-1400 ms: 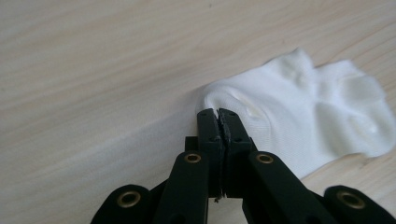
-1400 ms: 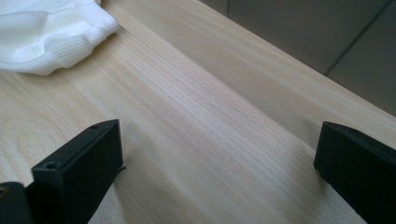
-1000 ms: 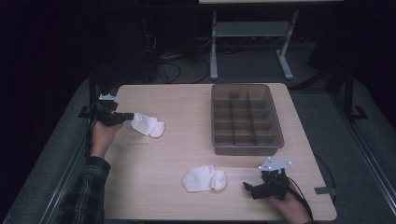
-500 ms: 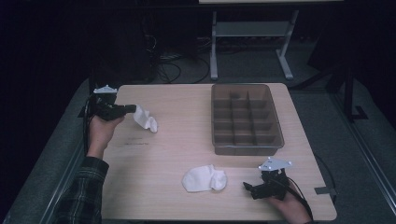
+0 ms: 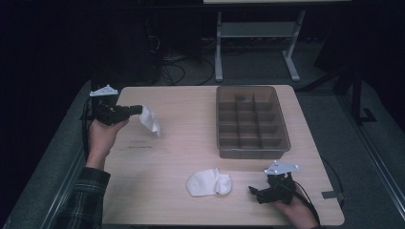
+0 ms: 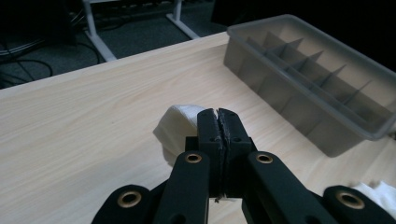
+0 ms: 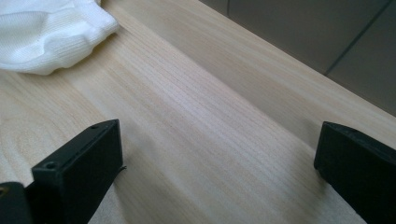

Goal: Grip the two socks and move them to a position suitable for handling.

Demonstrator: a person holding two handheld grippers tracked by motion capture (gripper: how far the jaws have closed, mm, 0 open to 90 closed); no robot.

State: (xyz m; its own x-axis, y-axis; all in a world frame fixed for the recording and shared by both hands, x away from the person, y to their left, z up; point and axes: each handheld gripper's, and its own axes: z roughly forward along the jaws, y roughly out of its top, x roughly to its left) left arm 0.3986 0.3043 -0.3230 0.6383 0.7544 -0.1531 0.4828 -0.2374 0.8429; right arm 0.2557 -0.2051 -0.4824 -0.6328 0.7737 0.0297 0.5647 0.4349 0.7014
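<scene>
- Left gripper (image 6: 218, 114): jaws pressed together on a fold of the white sock (image 6: 180, 123), lifted clear of the table (image 5: 181, 143) at its far left corner; in the high view the sock (image 5: 150, 119) hangs from the tips, loose end drooping.
- Keep that pinch firm and level during the carry; thin fold, likely to slip if the squeeze slackens.
- Lift high enough for the dangling end to pass over the near wall of the grey divided tray (image 5: 252, 122), well apart to the right.
- Choose one compartment and lower the sock straight in before letting go; dividers narrow, so bunching the cloth first probably helps.
- Hard to tell from the high view how much of the sock sits between the tips; possibly just an edge.
- Right gripper (image 5: 260, 193): jaws spread wide, holding nothing, resting low near the front right edge.
- Second white sock (image 5: 209, 182) lying crumpled just beside it, its ribbed edge (image 7: 51, 35) seen ahead of the jaws; ready for the next grab.
</scene>
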